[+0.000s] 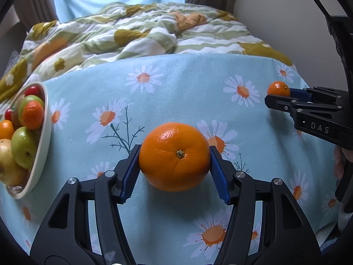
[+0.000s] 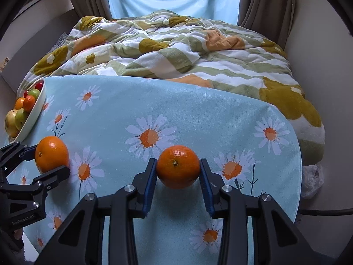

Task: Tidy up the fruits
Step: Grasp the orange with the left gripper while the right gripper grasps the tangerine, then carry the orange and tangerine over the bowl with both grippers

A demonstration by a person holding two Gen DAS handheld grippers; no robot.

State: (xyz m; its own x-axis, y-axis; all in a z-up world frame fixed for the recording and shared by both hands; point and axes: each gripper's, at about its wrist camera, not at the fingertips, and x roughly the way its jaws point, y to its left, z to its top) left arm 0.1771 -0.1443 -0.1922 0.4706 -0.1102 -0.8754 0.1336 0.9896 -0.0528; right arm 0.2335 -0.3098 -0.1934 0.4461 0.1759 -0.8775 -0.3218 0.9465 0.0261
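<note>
Behind everything, a rumpled quilt (image 2: 176, 50) in green, white and mustard fills the upper half of both views, under a pale curtained window. Nearer the cameras lies a light-blue daisy-print cloth (image 1: 176, 88), which serves as the work surface.

At the left edge of the left wrist view stands a white bowl (image 1: 43, 137), already loaded with green apples, small oranges and a few red fruits. It seems to be the collecting point, which would explain why two loose fruits are being taken up at once, one per tool.

In the lower centre of that view, the left gripper (image 1: 174, 167) has its blue pads pressed against both flanks of a large orange (image 1: 174, 155), stem end turned toward the lens. The fruit sits well forward between the fingertips, and its underside looks to be resting on the cloth or only just clear of it; the fisheye angle leaves that uncertain.

In the right wrist view, the right gripper (image 2: 178, 172) is closed the same way on a smaller mandarin (image 2: 177, 165), lower centre of frame, pads touching its left and right sides. A shadow beneath suggests it is at or just above the cloth.

Both fruits lie well apart from each other, the large orange nearer the bowl, the mandarin toward the cloth's right side.
</note>
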